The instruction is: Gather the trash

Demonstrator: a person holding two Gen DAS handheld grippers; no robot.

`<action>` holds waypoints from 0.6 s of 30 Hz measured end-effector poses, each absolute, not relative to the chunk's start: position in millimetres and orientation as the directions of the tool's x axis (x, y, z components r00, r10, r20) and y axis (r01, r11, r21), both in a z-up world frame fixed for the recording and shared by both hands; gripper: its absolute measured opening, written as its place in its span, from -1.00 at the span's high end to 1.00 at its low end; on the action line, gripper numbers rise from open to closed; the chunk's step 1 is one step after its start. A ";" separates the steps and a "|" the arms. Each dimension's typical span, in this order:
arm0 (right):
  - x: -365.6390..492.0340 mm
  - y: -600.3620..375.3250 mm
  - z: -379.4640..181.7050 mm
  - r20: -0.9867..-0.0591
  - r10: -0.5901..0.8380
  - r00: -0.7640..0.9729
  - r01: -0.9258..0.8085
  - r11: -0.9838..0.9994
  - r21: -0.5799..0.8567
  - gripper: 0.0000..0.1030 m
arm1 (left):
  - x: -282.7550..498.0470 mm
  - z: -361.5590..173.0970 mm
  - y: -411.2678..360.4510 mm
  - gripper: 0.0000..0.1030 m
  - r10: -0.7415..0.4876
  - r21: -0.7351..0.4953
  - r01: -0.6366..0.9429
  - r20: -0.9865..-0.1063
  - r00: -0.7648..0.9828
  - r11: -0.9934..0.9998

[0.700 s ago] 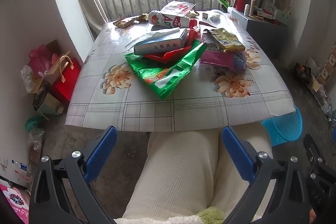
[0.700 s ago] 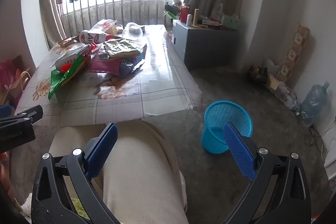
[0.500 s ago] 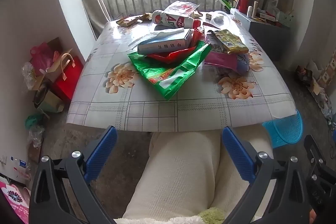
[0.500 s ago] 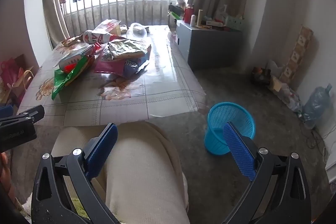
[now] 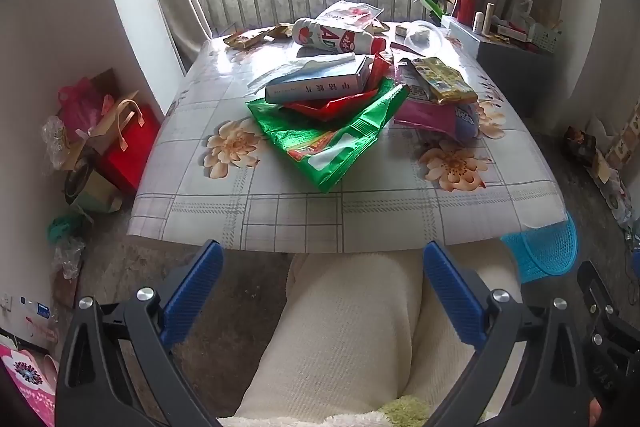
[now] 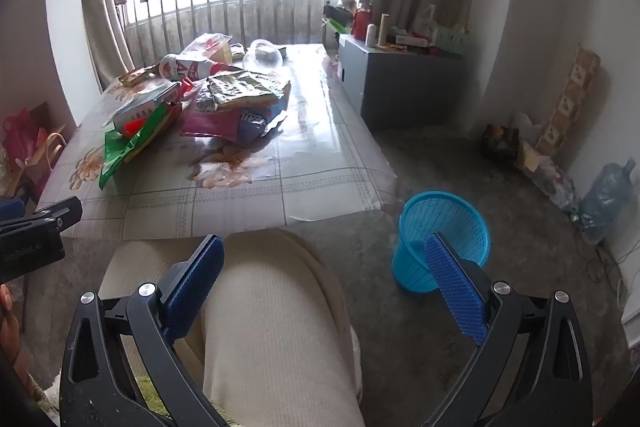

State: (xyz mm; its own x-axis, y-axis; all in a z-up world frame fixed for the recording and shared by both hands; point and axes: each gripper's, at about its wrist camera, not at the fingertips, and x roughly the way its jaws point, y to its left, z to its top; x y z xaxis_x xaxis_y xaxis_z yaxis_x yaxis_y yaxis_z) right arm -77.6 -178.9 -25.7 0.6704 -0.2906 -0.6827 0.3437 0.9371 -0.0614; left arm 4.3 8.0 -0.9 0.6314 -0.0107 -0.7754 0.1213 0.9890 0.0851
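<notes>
A heap of trash lies on the flowered table (image 5: 360, 215): a green wrapper (image 5: 332, 143), a red wrapper (image 5: 332, 107), a flat grey box (image 5: 320, 85), a white bottle (image 5: 340, 37), a yellow snack bag (image 5: 442, 79) and a pink bag (image 5: 428, 117). A blue mesh bin (image 6: 442, 235) stands on the floor right of the table; its edge (image 5: 544, 253) shows in the left wrist view. My left gripper (image 5: 322, 291) is open above the person's cream-clad knees, short of the table edge. My right gripper (image 6: 324, 287) is open too, its right pad in front of the bin.
Red and pink gift bags (image 5: 108, 135) crowd the floor left of the table. A grey cabinet (image 6: 404, 83) with bottles stands at the back right. Clutter and a water jug (image 6: 608, 195) line the right wall. Railings and curtains close the far side.
Both views have tilted up slightly, so the table and bin sit a little lower in frame. Both grippers stay open and empty.
</notes>
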 end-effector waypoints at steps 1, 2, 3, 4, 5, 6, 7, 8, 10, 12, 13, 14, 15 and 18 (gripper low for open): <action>-77.3 -178.8 -25.7 -0.683 -0.290 0.671 0.344 0.937 -0.060 -0.85 | 4.6 -1.4 8.6 -0.90 -0.010 0.086 0.121 -0.775 0.632 0.989; -77.8 -178.9 -25.4 -0.683 -0.288 0.672 0.344 0.937 -0.058 -0.85 | 6.3 -1.2 7.9 -0.90 -0.006 0.085 0.115 -0.777 0.629 0.990; -77.6 -178.5 -25.4 -0.683 -0.287 0.672 0.343 0.938 -0.056 -0.85 | 6.6 -1.1 8.0 -0.90 -0.006 0.084 0.114 -0.777 0.629 0.990; -78.0 -178.8 -25.8 -0.683 -0.285 0.673 0.343 0.938 -0.053 -0.85 | 6.6 -1.1 8.1 -0.90 -0.007 0.084 0.114 -0.777 0.630 0.990; -77.7 -179.2 -25.7 -0.684 -0.283 0.673 0.343 0.938 -0.050 -0.85 | 7.1 -1.0 8.0 -0.90 -0.006 0.085 0.114 -0.777 0.630 0.990; -77.7 -179.0 -25.5 -0.684 -0.282 0.673 0.342 0.938 -0.050 -0.85 | 7.4 -0.9 7.9 -0.90 -0.005 0.086 0.114 -0.777 0.630 0.990; -77.5 -179.5 -24.5 -0.685 -0.280 0.672 0.341 0.939 -0.048 -0.85 | 7.6 -1.1 7.7 -0.90 -0.005 0.087 0.114 -0.777 0.630 0.990; -77.3 -179.2 -24.5 -0.686 -0.279 0.672 0.340 0.939 -0.048 -0.85 | 7.5 -0.8 8.2 -0.90 -0.006 0.084 0.114 -0.777 0.629 0.990; -76.3 -178.9 -24.7 -0.687 -0.278 0.671 0.340 0.939 -0.048 -0.85 | 7.5 -0.8 8.2 -0.90 -0.006 0.084 0.113 -0.777 0.629 0.990; -76.6 -178.9 -25.1 -0.687 -0.278 0.671 0.340 0.939 -0.048 -0.85 | 7.4 -0.8 8.2 -0.90 -0.006 0.084 0.113 -0.777 0.630 0.990; -76.7 -179.0 -25.3 -0.687 -0.278 0.672 0.341 0.939 -0.048 -0.85 | 7.5 -0.8 8.2 -0.90 -0.007 0.084 0.113 -0.777 0.630 0.990; -76.6 -179.1 -25.2 -0.687 -0.278 0.672 0.340 0.939 -0.047 -0.85 | 7.6 -0.8 8.2 -0.90 -0.007 0.084 0.114 -0.777 0.630 0.990; -76.6 -179.2 -25.0 -0.687 -0.278 0.672 0.340 0.939 -0.047 -0.85 | 7.6 -0.7 8.2 -0.90 -0.006 0.084 0.113 -0.777 0.630 0.990; -76.0 -179.3 -25.0 -0.687 -0.277 0.672 0.340 0.939 -0.046 -0.85 | 7.9 -0.2 8.7 -0.90 -0.007 0.083 0.113 -0.777 0.630 0.990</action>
State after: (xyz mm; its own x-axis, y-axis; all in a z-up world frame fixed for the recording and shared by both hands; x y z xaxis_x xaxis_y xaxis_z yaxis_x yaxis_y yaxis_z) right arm -76.0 -179.3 -25.0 0.6716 -0.2768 -0.6872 0.3398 0.9394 -0.0464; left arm 7.9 8.7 -0.2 0.6297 -0.0069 -0.7768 0.1133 0.9901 0.0831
